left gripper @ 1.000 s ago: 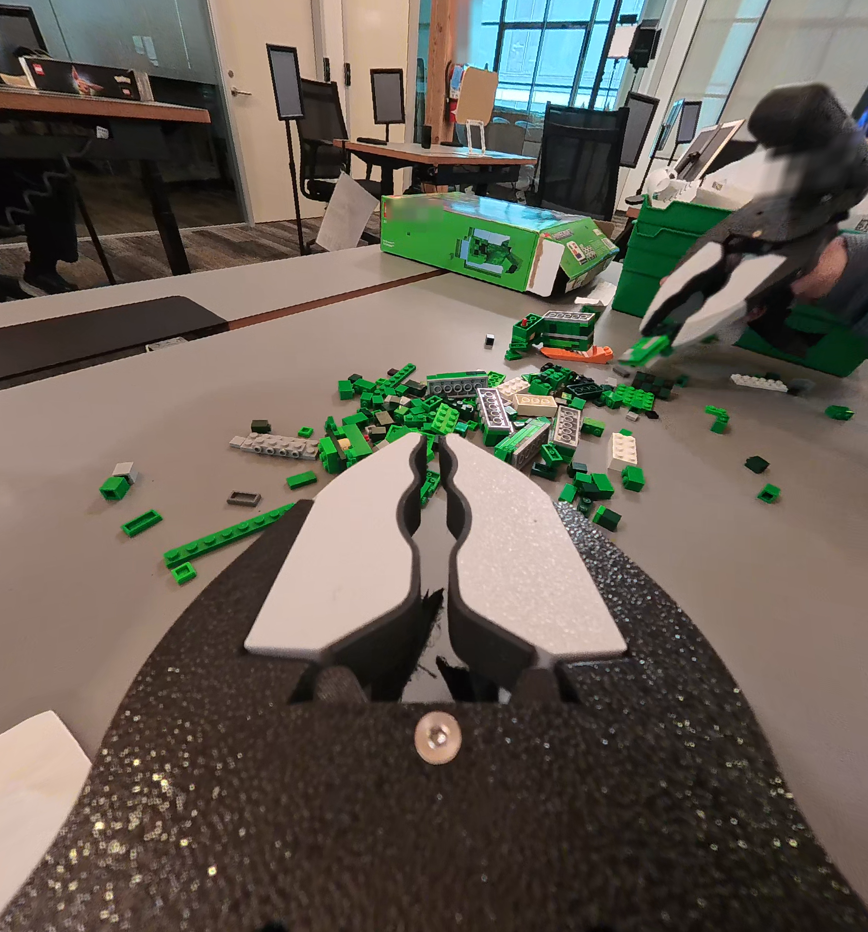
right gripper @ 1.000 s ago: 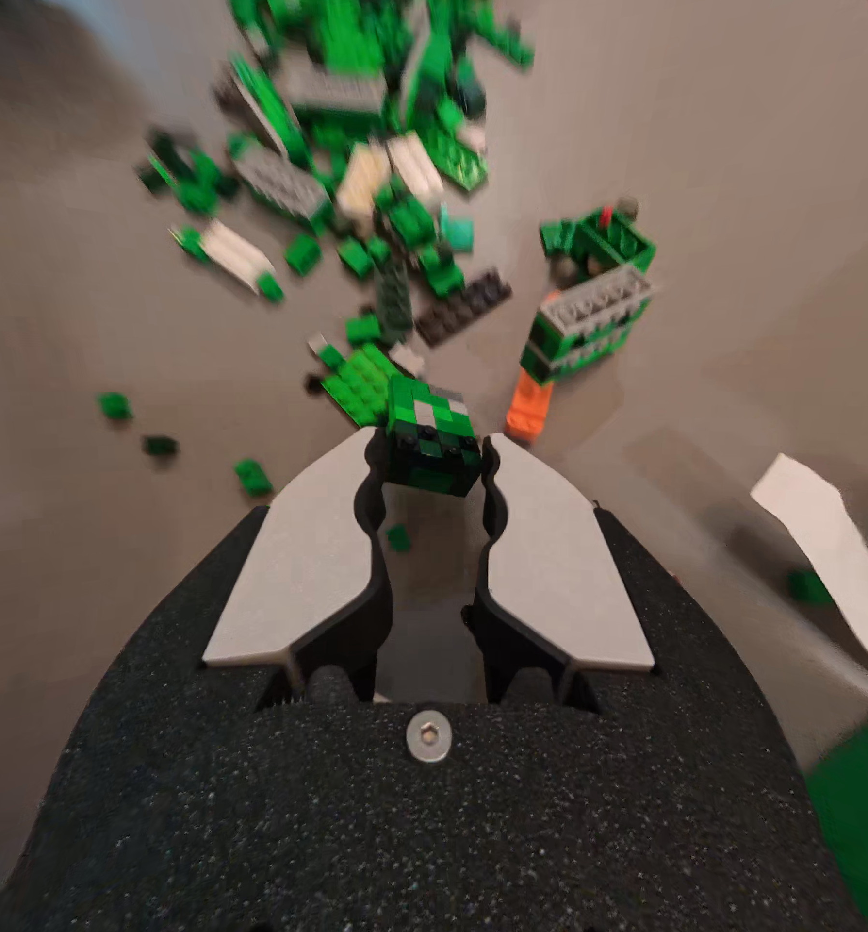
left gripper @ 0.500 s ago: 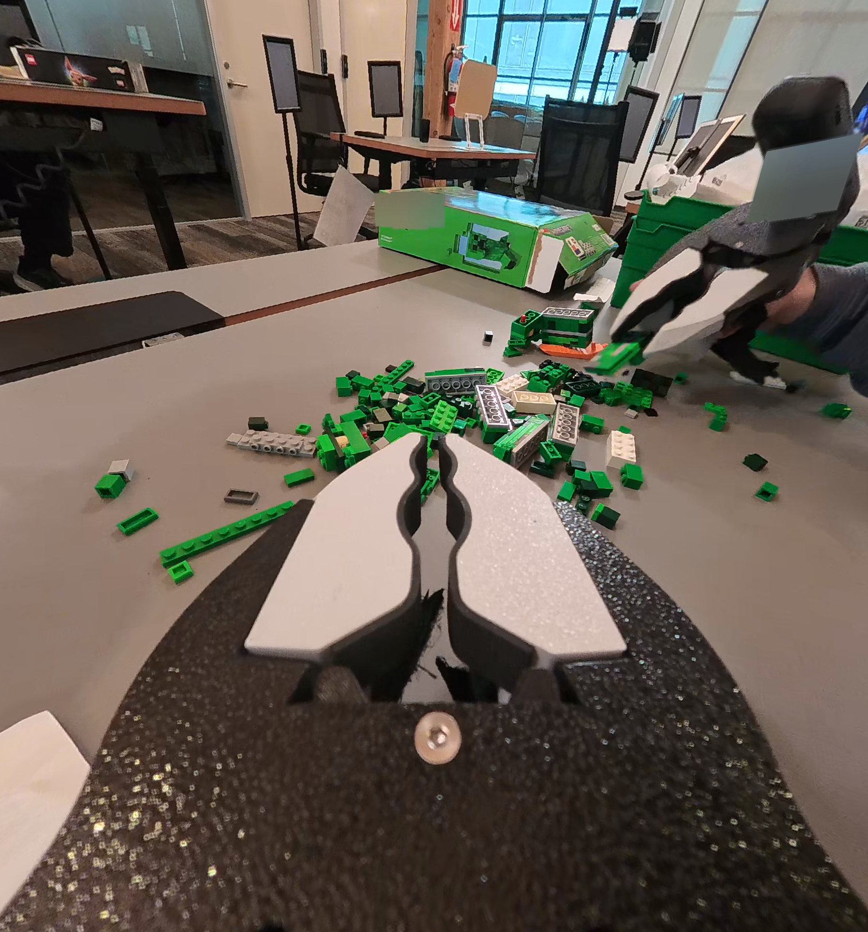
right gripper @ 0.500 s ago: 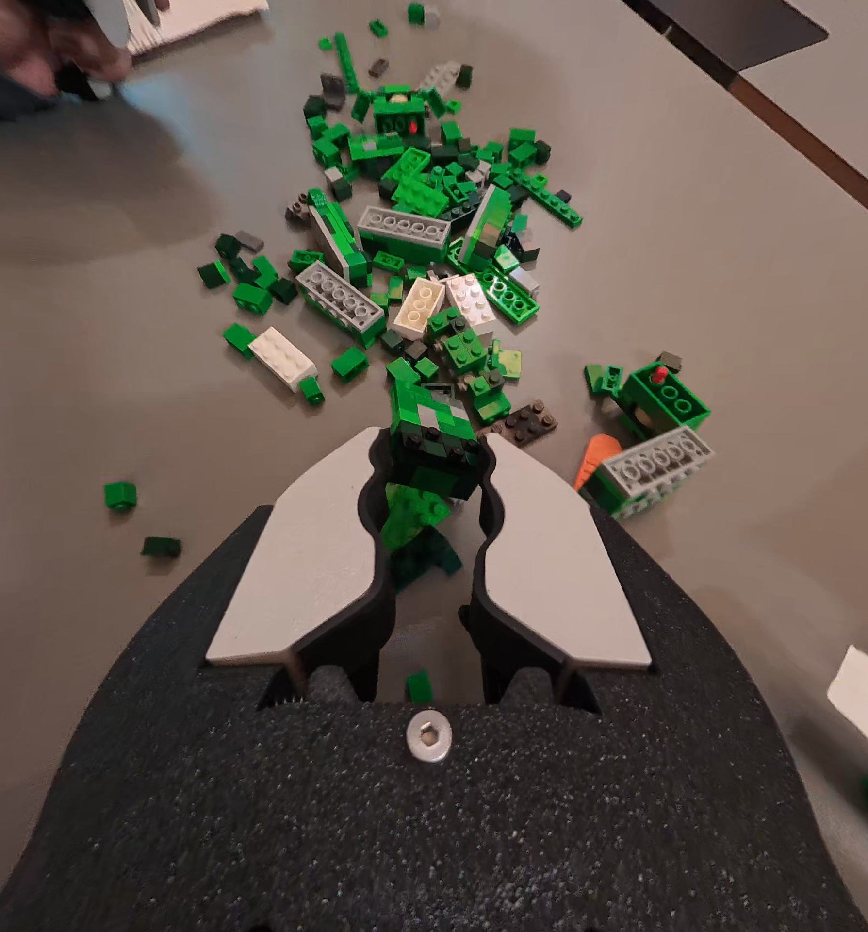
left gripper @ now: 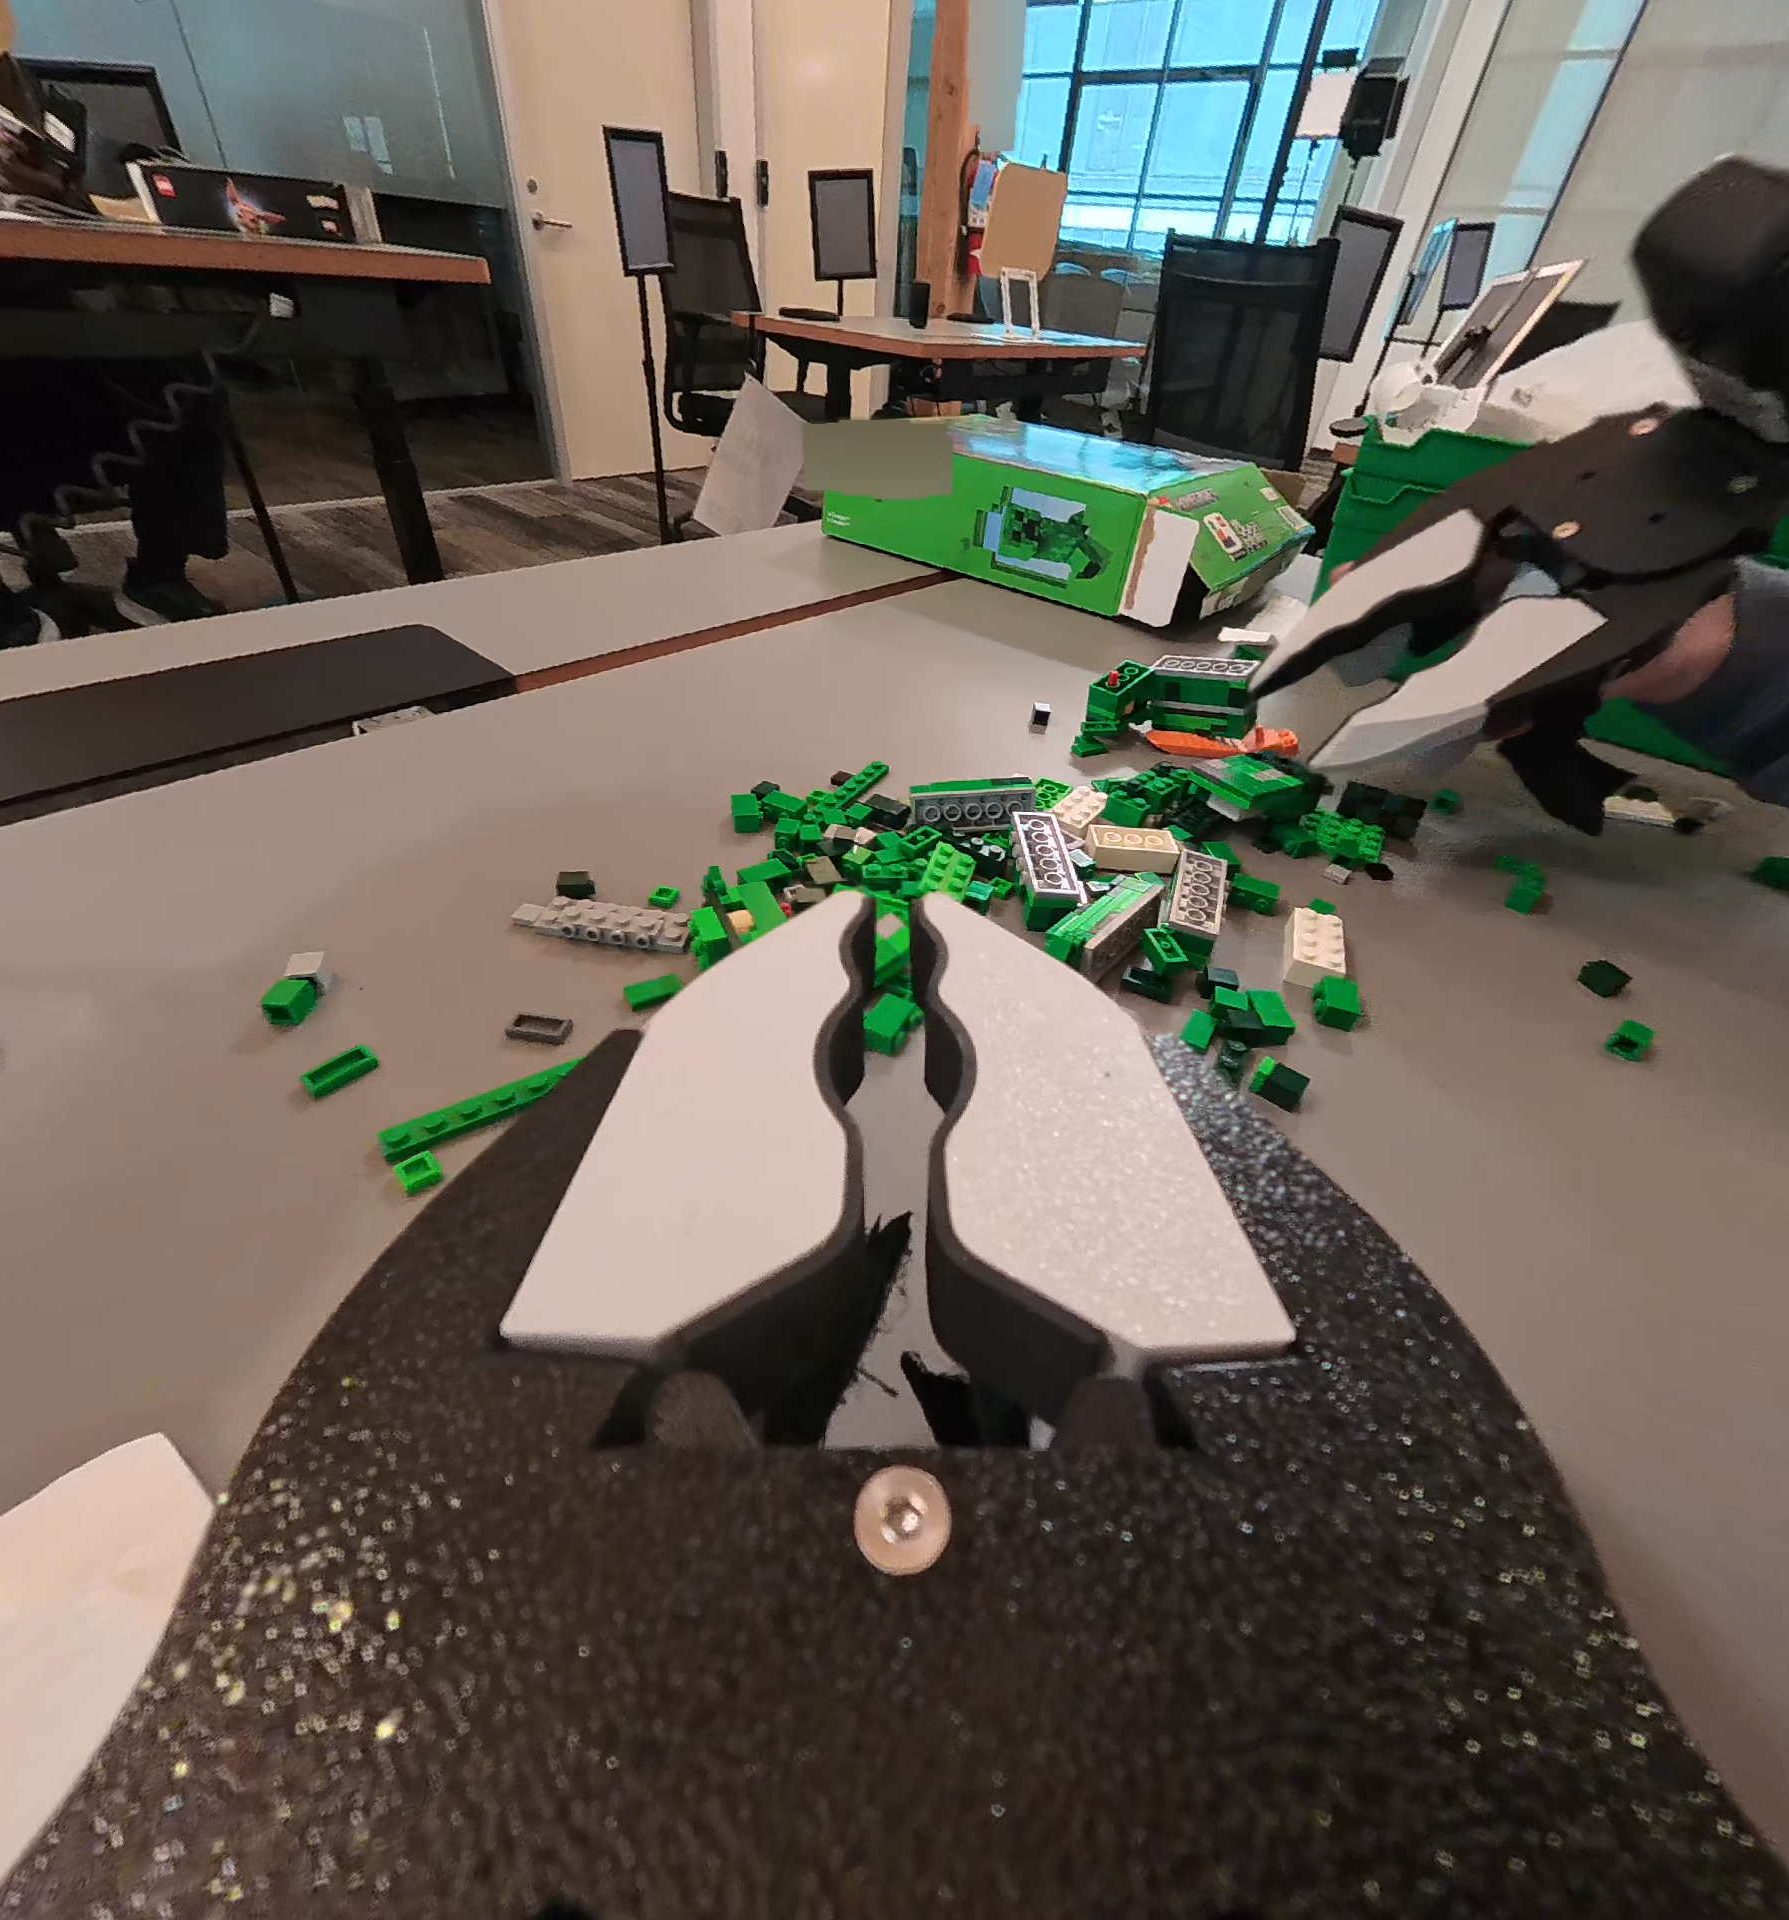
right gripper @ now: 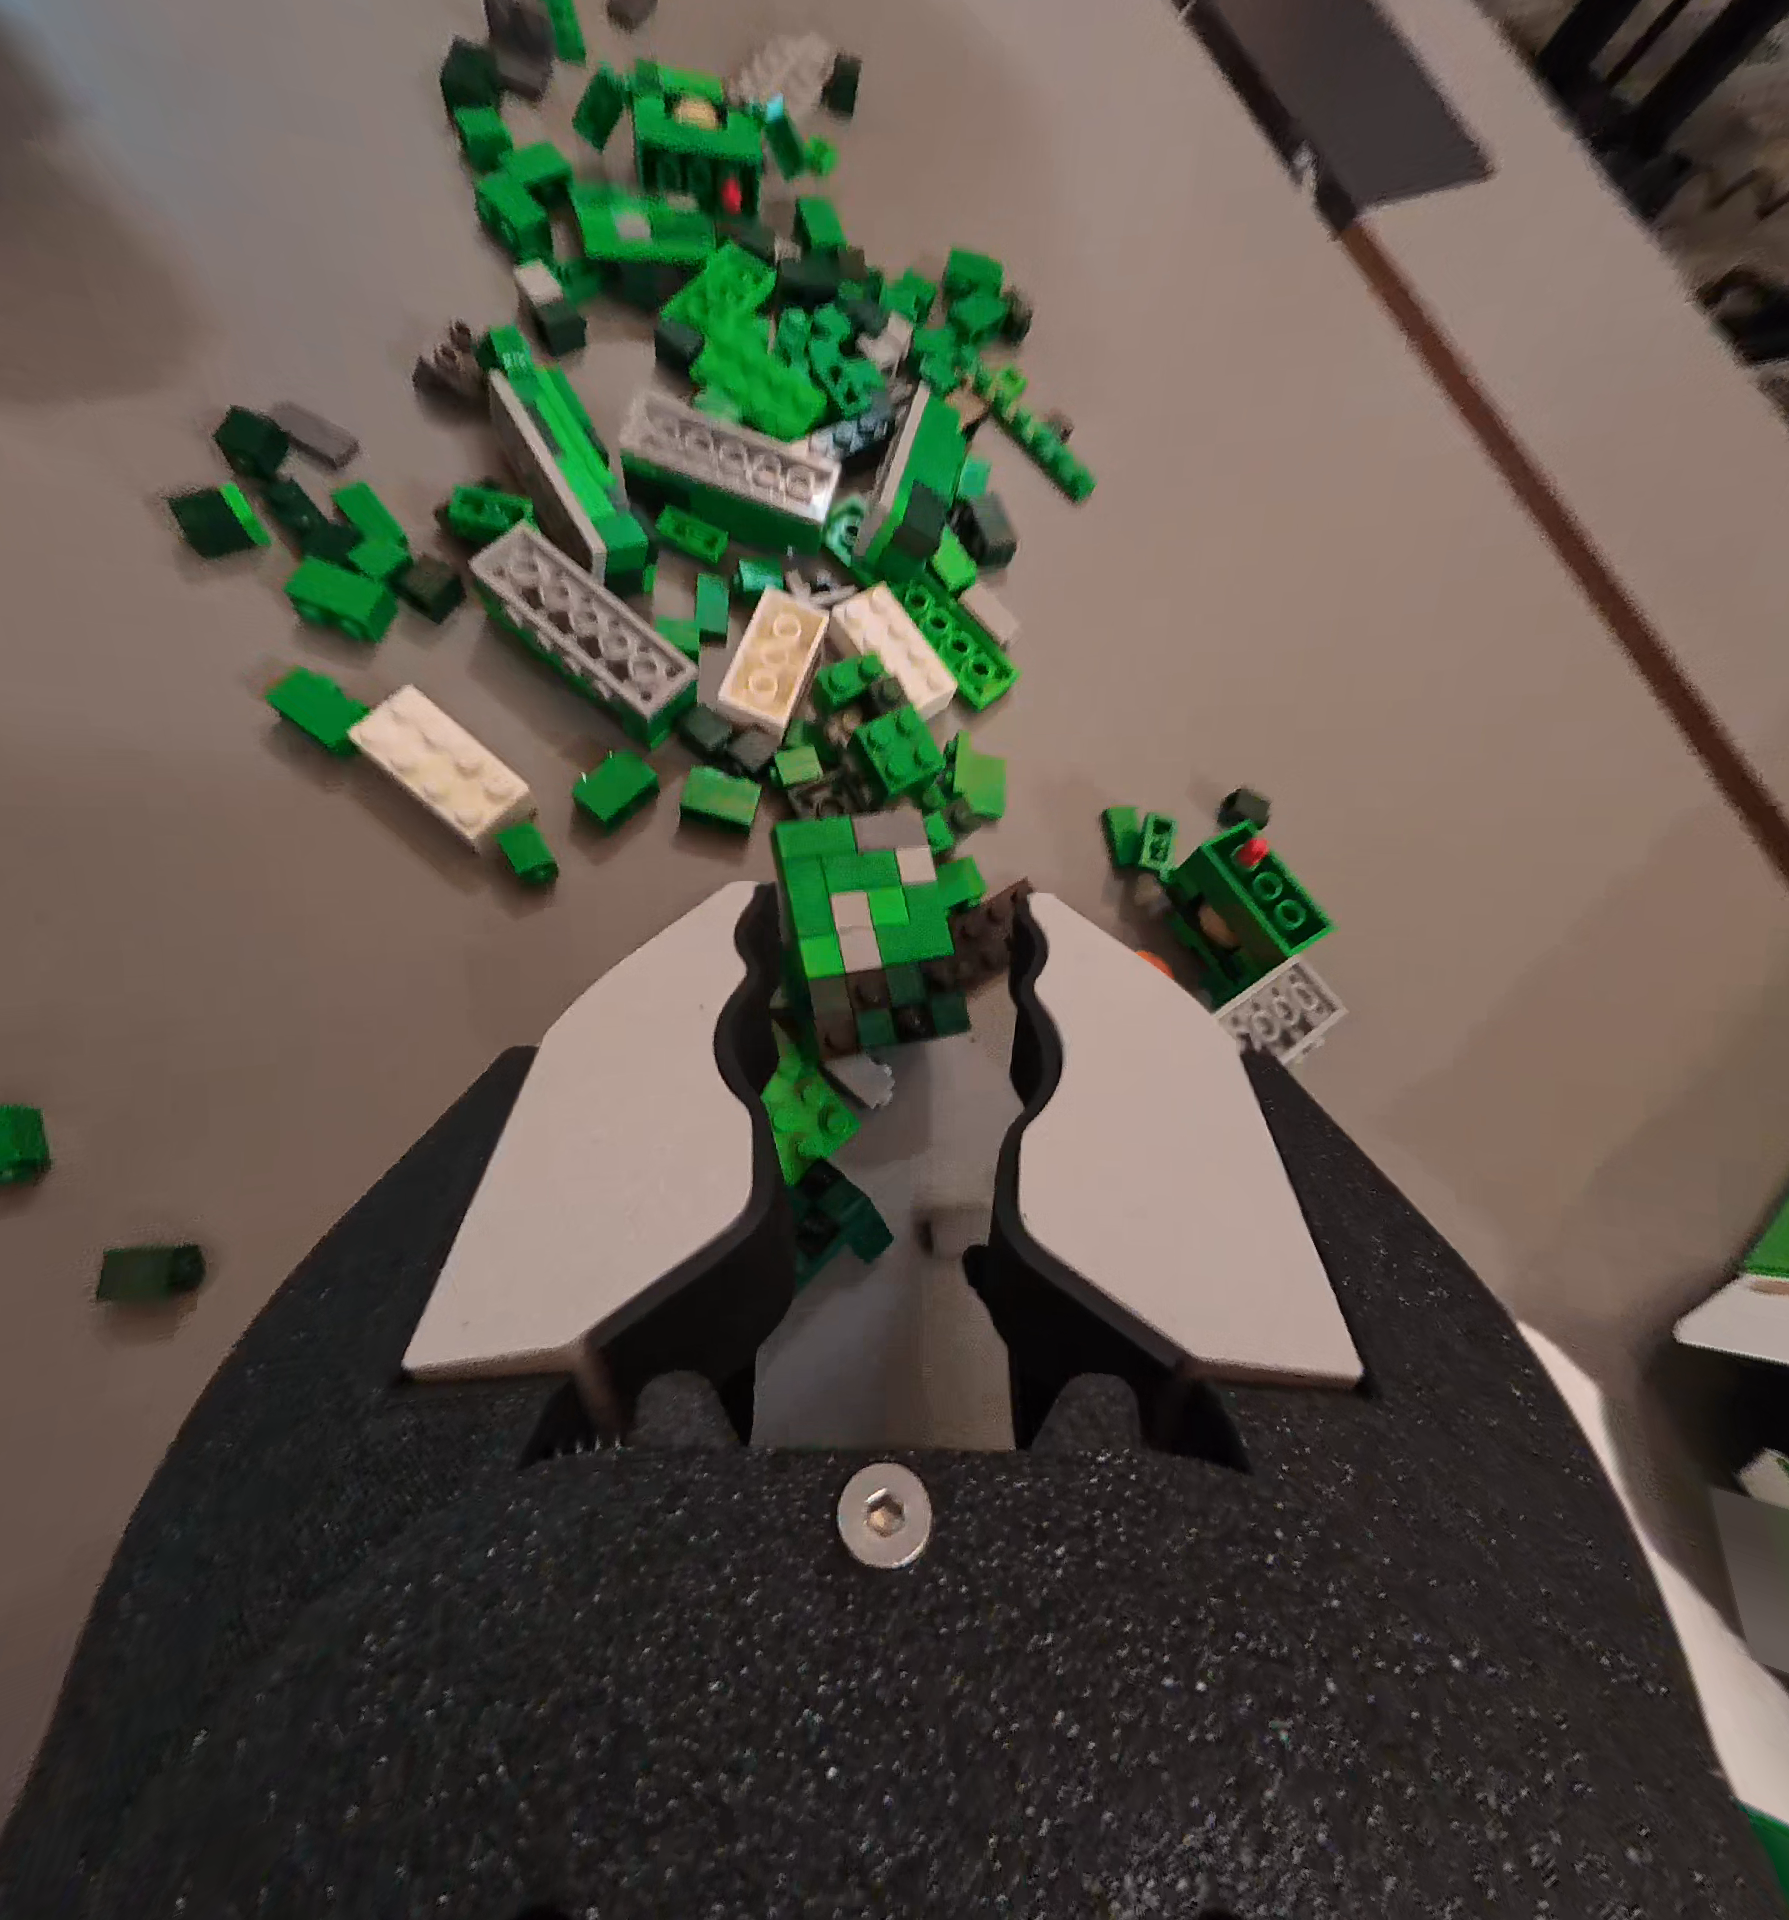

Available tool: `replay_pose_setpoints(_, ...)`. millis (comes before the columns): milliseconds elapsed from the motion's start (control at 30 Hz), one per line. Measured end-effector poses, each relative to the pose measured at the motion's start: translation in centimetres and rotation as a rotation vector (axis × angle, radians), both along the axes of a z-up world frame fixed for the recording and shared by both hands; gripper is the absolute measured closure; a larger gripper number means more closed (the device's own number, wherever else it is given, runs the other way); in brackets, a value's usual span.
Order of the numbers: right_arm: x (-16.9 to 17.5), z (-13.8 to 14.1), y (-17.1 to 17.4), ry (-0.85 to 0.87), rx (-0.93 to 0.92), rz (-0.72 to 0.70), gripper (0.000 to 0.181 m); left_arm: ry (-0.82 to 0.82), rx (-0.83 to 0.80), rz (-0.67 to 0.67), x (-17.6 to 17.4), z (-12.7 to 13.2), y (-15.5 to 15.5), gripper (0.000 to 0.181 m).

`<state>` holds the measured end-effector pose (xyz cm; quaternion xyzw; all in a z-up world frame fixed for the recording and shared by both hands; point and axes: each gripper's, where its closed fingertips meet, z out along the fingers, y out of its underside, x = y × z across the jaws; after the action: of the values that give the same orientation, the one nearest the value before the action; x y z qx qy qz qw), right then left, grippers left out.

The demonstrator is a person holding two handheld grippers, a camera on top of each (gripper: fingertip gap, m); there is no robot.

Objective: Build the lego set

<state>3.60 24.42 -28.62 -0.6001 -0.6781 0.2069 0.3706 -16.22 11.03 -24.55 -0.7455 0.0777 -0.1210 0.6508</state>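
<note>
A pile of loose green, grey and white lego bricks point(left gripper: 973, 862) lies on the grey table point(left gripper: 246, 831); it also shows in the right wrist view point(right gripper: 744, 468). My left gripper point(left gripper: 895, 904) is shut and empty, hovering just before the pile's near edge. My right gripper point(right gripper: 895, 899) is open at the pile's right end point(left gripper: 1285, 717). A built green-and-grey mosaic block point(right gripper: 859, 925) sits between its fingers, resting on the bricks point(left gripper: 1254, 788). A small green and grey build with a red stud point(right gripper: 1248, 914) stands to the right of it, next to an orange piece point(left gripper: 1217, 741).
The green lego box point(left gripper: 1056, 520) lies at the table's far edge, with a green bin point(left gripper: 1409, 499) to its right. White paper point(left gripper: 28, 1621) lies at the near left. Single bricks point(left gripper: 334, 1070) are scattered left and right of the pile.
The right gripper came down onto the pile's right end with the mosaic block and opened its jaws; the block now rests on the bricks. The left gripper stayed shut and barely moved.
</note>
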Motion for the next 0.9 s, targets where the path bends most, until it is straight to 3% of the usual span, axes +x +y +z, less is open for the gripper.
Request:
replay_pose_setpoints(100,-0.3,0.9,-0.8,0.030,-0.008,-0.008,0.143,-0.005,0.018,0.018,-0.4,0.3,-0.1,0.175)
replay_pose_setpoints(233,0.8,-1.0,-3.1,-0.131,-0.168,0.042,0.154,-0.020,0.018,0.018,-0.5,0.3,-0.1,0.175)
replay_pose_setpoints(367,1.3,-2.5,-3.7,-0.229,-0.192,0.078,0.165,-0.018,0.006,0.007,-0.3,0.1,0.0,0.175)
replay_pose_setpoints(633,-0.5,-3.5,-3.3,-0.274,-0.130,0.153,0.159,-0.012,-0.003,-0.007,0.0,0.0,0.0,0.176)
replay_pose_setpoints(900,0.0,-4.5,-2.1,-0.430,-0.109,0.162,0.162,-0.014,-0.011,-0.019,0.2,-0.1,0.0,0.176)
